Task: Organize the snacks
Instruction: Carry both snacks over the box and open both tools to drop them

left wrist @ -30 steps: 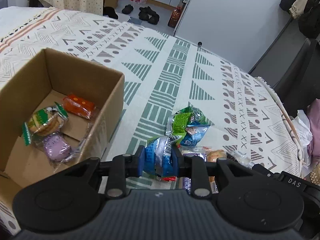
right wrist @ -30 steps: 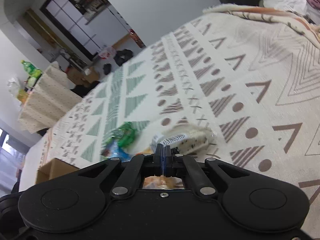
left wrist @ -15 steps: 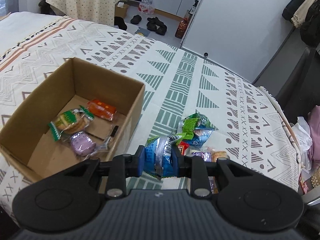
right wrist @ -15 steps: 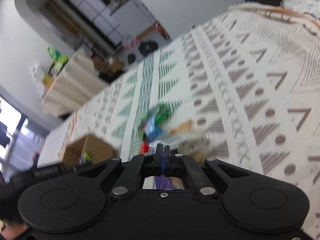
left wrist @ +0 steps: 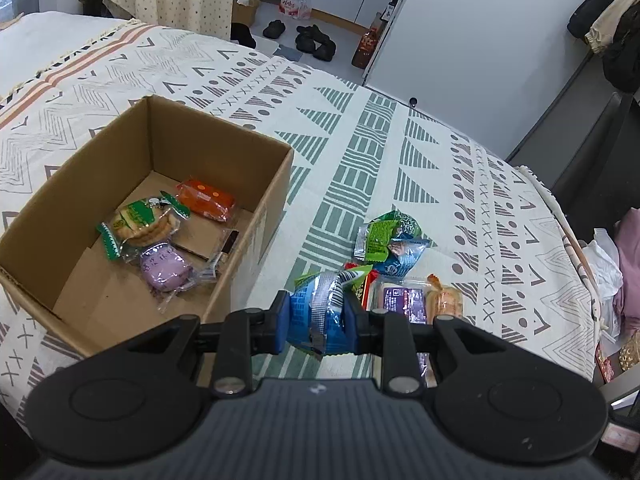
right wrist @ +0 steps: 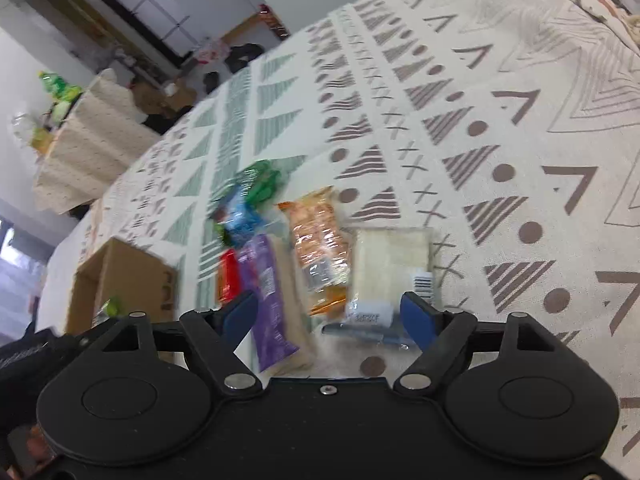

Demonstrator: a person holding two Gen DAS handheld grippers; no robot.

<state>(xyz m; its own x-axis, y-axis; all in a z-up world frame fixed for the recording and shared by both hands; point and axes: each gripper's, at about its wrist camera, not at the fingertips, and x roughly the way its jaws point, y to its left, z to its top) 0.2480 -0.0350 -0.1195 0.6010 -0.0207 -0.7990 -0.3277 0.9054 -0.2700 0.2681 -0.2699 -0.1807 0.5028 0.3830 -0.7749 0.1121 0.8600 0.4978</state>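
My left gripper is shut on a blue snack packet, held above the patterned cloth just right of the cardboard box. In the box lie an orange packet, a green-wrapped biscuit and a purple snack. My right gripper is opening, its jaws wide apart and gripping nothing, and it hangs over loose snacks: a purple packet, an orange packet and a pale cracker packet.
More loose packets lie on the cloth: a green one, a blue one and a red one. The bed's edge drops off at the right beside a dark chair. Shoes sit on the floor beyond.
My right gripper's jaws went from shut to wide open, and its view swung down onto the snack pile. My left gripper drew back slightly with the blue packet, so more of the box shows.
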